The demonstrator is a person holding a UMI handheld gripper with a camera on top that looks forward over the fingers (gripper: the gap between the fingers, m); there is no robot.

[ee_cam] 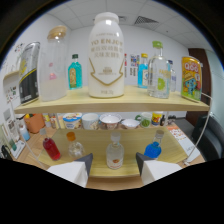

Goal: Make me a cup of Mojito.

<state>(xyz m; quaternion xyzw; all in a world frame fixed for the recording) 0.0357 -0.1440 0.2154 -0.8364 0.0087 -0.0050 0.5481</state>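
On the upper shelf [75,106], from the left, stand a dark jar [28,73], a frosted bottle [53,65], a teal bottle [75,71], a big white jug [106,56], a clear bottle with a green label [158,71] and a yellow can [191,78], lined up along the front within easy reach. Below, cups [90,120] sit behind a red bottle [51,148], a small clear bottle [114,151] and a blue one [153,148]. The gripper [113,163] is spread open, empty, with the small clear bottle just beyond its fingers, seemingly lined up for choosing a Mojito ingredient.
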